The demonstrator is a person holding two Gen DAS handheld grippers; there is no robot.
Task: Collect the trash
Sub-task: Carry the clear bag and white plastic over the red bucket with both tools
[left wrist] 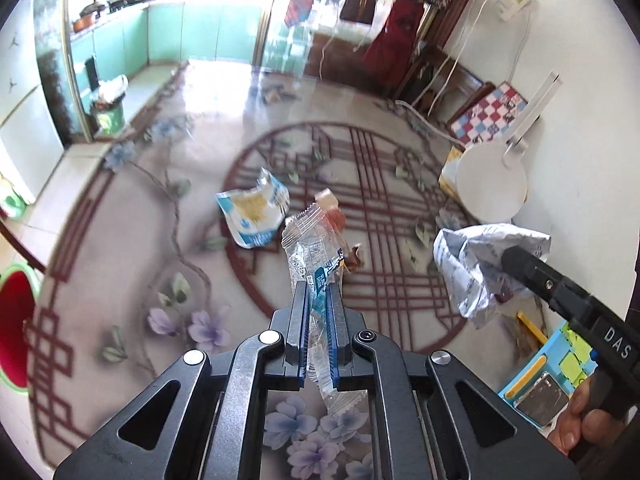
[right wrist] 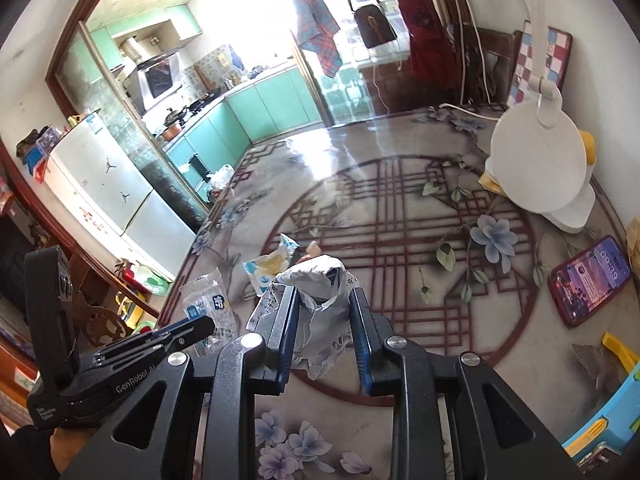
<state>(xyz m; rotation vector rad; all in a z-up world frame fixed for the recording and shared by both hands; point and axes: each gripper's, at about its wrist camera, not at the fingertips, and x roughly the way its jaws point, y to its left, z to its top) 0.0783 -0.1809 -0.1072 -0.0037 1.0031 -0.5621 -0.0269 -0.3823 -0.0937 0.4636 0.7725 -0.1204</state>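
My left gripper [left wrist: 319, 292] is shut on a clear plastic wrapper [left wrist: 310, 248] with blue print, held above the table; the wrapper also shows in the right wrist view [right wrist: 208, 304]. My right gripper [right wrist: 324, 296] is shut on a crumpled white paper [right wrist: 316, 280] with printed text, also held above the table, and it shows at the right of the left wrist view [left wrist: 484, 260]. A blue, white and yellow snack packet [left wrist: 254, 208] lies on the table ahead, with small orange and brown scraps [left wrist: 334, 216] beside it.
The flower-patterned round table [right wrist: 400, 240] carries a white lamp base [right wrist: 538, 168], a phone [right wrist: 588, 280] at the right and a blue toy [right wrist: 608, 416] at the near right. A trash bin [left wrist: 108, 108] stands on the floor beyond the table's far left edge.
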